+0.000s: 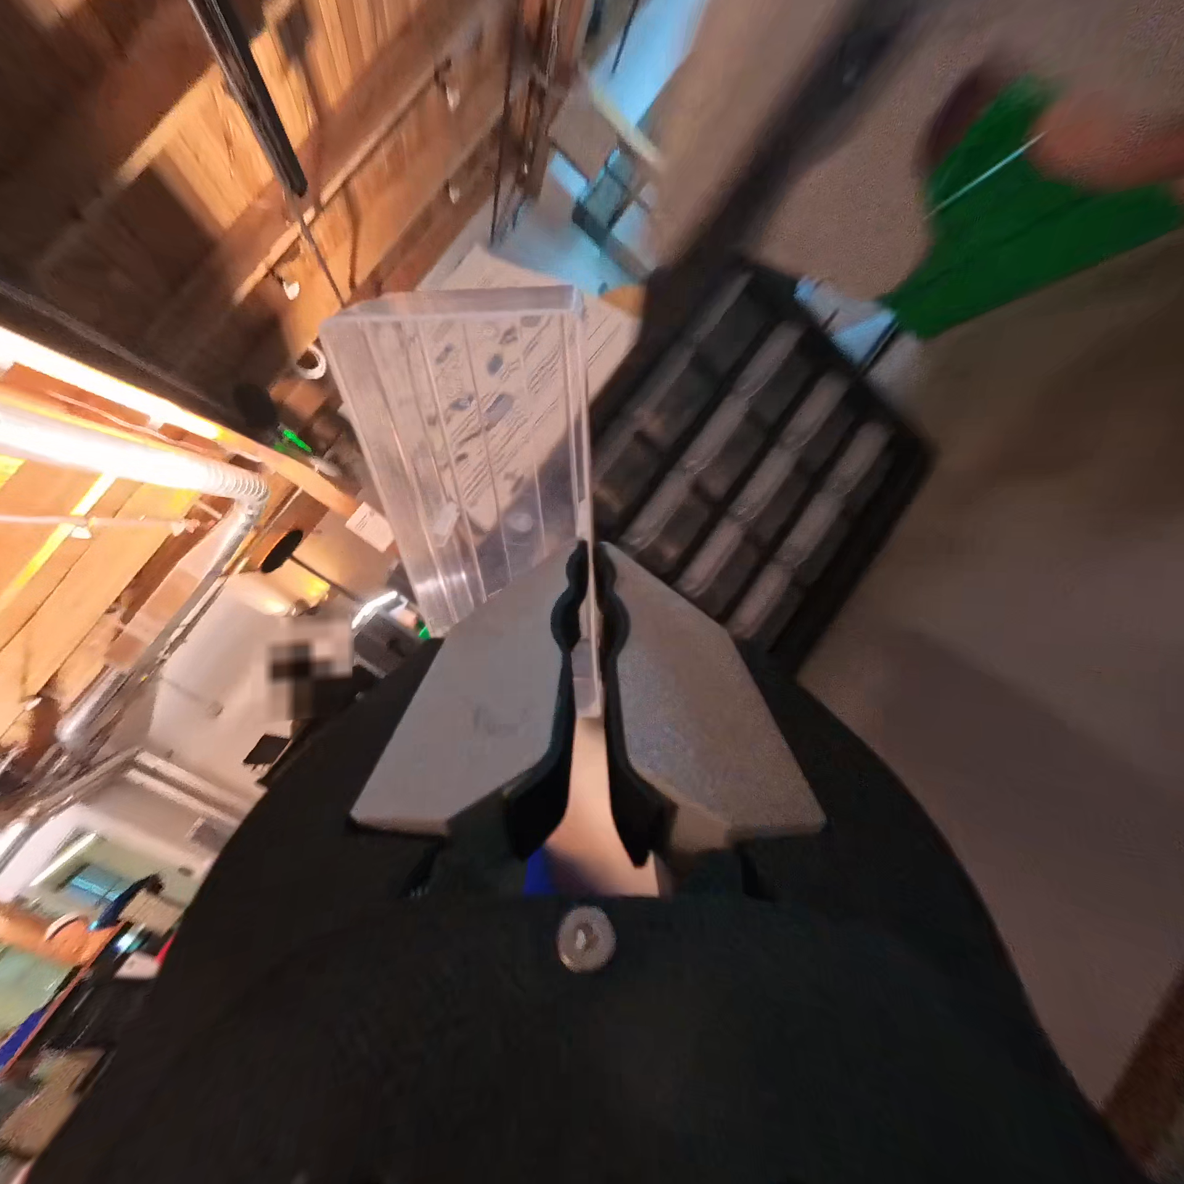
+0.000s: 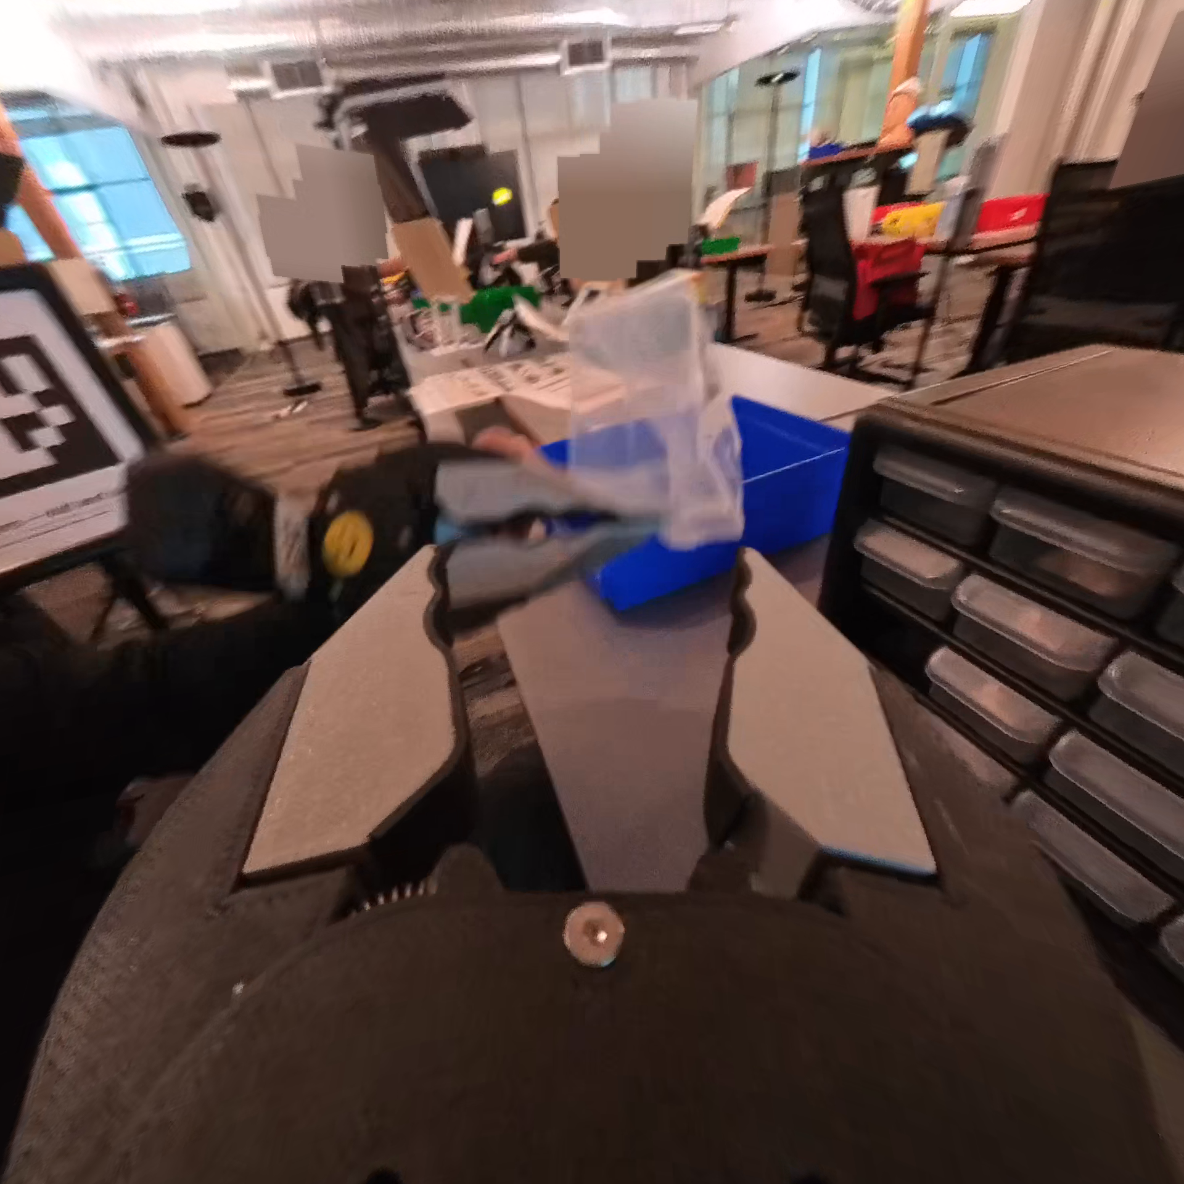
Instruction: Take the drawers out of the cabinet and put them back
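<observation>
Between the fingers of the left gripper [image 1: 592,564]: one clear plastic drawer [image 1: 468,448], lifted free of the cabinet and tipped on end, its ribbed underside facing the left wrist camera. Jaws are closing tight on a thin wall of the drawer, with only that wall between the pads.

Right of the drawer in that view: black multi-drawer cabinet [image 1: 756,474], tilted in the frame, rows of translucent drawers sitting in their slots. Green bin [image 1: 1025,243], blurred, is showing beyond it.

Right gripper [image 2: 586,576]: fingers are standing wide apart, gripping nothing, hovering over the grey tabletop [image 2: 794,384].

Right wrist view, ahead: left gripper [image 2: 576,506] is holding the drawer [image 2: 647,410] up in the air over a blue bin [image 2: 788,474]. Cabinet [image 2: 1025,576] is standing at the right edge, just beside the blue bin.
</observation>
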Motion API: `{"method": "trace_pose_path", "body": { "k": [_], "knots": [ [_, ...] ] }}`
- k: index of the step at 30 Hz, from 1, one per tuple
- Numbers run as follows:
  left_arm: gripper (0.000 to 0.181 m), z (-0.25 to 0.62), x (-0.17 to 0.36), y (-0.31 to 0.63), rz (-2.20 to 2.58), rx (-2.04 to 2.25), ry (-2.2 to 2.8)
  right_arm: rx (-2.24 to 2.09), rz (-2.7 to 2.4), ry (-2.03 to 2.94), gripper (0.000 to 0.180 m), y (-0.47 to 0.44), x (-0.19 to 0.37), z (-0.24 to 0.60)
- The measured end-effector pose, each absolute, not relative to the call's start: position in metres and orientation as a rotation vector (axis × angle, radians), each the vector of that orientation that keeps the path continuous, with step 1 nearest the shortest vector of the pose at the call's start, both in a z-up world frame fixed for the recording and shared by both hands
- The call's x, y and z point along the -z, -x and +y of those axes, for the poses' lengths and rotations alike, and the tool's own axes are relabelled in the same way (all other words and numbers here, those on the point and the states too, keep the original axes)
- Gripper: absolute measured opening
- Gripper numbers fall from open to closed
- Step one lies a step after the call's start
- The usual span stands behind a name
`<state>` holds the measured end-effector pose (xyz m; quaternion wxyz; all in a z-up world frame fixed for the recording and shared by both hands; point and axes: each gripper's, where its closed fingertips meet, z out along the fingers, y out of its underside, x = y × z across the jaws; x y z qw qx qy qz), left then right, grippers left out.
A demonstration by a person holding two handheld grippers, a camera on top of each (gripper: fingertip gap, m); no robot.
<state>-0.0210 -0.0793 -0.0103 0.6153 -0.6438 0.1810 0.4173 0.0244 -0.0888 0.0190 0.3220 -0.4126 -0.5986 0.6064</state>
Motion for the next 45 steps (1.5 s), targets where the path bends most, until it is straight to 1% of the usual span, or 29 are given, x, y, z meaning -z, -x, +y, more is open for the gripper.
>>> {"method": "trace_pose_path", "body": {
  "k": [1,3,5,6,8,11,14,16,18,20,22,27,28,30,31,33,34,35,37,39,40,42,43,45],
  "knots": [
    [0.0,-0.073,0.02,0.006,0.428,-0.959,1.453,-1.563,-1.532,1.095,0.086,-0.023,-0.02,-0.085],
    [0.0,-0.065,0.038,-0.014,0.451,-0.998,1.408,-1.514,-1.535,1.087,0.08,-0.024,-0.014,-0.083],
    [0.0,-0.058,0.052,-0.029,0.502,-1.045,1.388,-1.441,-1.583,1.12,0.053,-0.023,0.001,-0.078],
    [0.0,-0.054,0.057,-0.033,0.557,-1.1,1.382,-1.424,-1.601,1.129,0.052,-0.023,0.006,-0.075],
    [0.0,-0.049,0.059,-0.031,0.566,-1.152,1.381,-1.405,-1.622,1.141,0.05,-0.022,0.01,-0.067],
    [0.0,-0.046,0.059,-0.033,0.519,-1.033,1.406,-1.398,-1.614,1.168,0.046,-0.023,0.009,-0.051],
    [0.018,-0.058,0.044,-0.047,0.57,-0.996,1.284,-1.437,-1.531,1.225,0.045,-0.029,0.002,-0.02],
    [0.03,-0.069,0.033,-0.047,0.637,-1.121,1.162,-1.472,-1.486,1.279,0.046,-0.035,0.0,0.006],
    [0.041,-0.072,0.036,-0.032,0.715,-1.331,1.112,-1.581,-1.518,1.333,0.045,-0.045,0.001,0.017],
    [0.047,-0.067,0.055,-0.018,0.84,-1.498,1.108,-1.713,-1.514,1.37,0.042,-0.054,-0.003,0.023],
    [0.052,-0.063,0.067,-0.013,0.909,-1.61,1.067,-1.823,-1.511,1.422,0.045,-0.06,-0.001,0.027],
    [0.056,-0.062,0.067,-0.044,0.985,-1.624,0.896,-2.203,-1.561,1.519,0.045,-0.066,0.011,0.016],
    [0.061,-0.062,0.067,-0.049,0.997,-1.631,0.863,-2.298,-1.559,1.506,0.045,-0.066,0.01,0.013],
    [0.062,-0.064,0.066,-0.051,0.998,-1.648,0.831,-2.414,-1.577,1.5,0.045,-0.068,0.013,0.012],
    [0.058,-0.065,0.065,-0.049,0.996,-1.654,0.829,-2.44,-1.587,1.51,0.045,-0.068,0.017,0.013],
    [0.058,-0.066,0.063,-0.05,0.993,-1.668,0.815,-2.501,-1.601,1.534,0.045,-0.068,0.022,0.012],
    [0.054,-0.066,0.064,-0.054,1.006,-1.662,0.807,-2.521,-1.604,1.541,0.045,-0.067,0.025,0.009],
    [0.05,-0.066,0.065,-0.06,1.022,-1.65,0.786,-2.524,-1.604,1.554,0.045,-0.064,0.027,0.007],
    [0.051,-0.064,0.072,-0.071,1.07,-1.636,0.762,-2.534,-1.607,1.574,0.045,-0.057,0.032,0.001],
    [0.049,-0.063,0.082,-0.078,1.131,-1.609,0.768,-2.538,-1.603,1.595,0.044,-0.051,0.037,-0.002],
    [0.052,-0.062,0.086,-0.078,1.15,-1.605,0.8,-2.541,-1.595,1.611,0.044,-0.048,0.04,-0.002],
    [0.046,-0.061,0.09,-0.076,1.137,-1.537,0.932,-2.547,-1.562,1.641,0.044,-0.042,0.047,0.002],
    [0.046,-0.062,0.09,-0.077,1.129,-1.463,0.992,-2.532,-1.549,1.656,0.045,-0.039,0.052,0.004],
    [0.045,-0.061,0.091,-0.072,1.099,-1.361,1.117,-2.405,-1.533,1.724,0.047,-0.031,0.064,0.013]
  ]
}}
